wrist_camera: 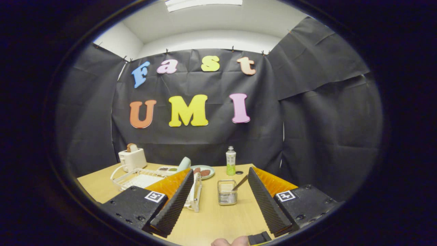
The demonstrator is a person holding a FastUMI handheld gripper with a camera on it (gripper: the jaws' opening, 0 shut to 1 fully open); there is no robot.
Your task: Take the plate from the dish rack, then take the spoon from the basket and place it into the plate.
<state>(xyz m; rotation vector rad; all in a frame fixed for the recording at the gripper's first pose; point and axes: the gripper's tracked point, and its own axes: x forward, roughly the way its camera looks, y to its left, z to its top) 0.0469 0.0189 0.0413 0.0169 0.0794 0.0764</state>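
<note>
At the left of the wooden table point(102, 189), toward its far edge, a white toaster point(132, 159) stands with a slice of bread point(131, 147) poking from its slot. Just right of it and nearer the camera, the white dish rack point(136, 177) lies low on the table, partly hidden behind the left finger. A pale plate point(184, 163) stands on edge at the rack's far right corner, its rim rising above the finger's tip. Behind the rack a small tray point(167, 168) with dark contents is barely visible. Right of the standing plate, a second, flat dish point(203, 171) carries brownish food. Near the middle of the frame, a green-labelled bottle point(230, 160) stands upright at the table's far edge, with a small dark round object point(239, 173) just beside it. Nearer, the small wire basket point(227, 192) sits on the table between and just beyond the fingers, and the spoon point(240, 182) leans out of it toward the right. The gripper point(218, 201) hangs above the table with its fingers spread wide, holding nothing. At the bottom centre, part of a person's hand point(229, 242) shows.
</note>
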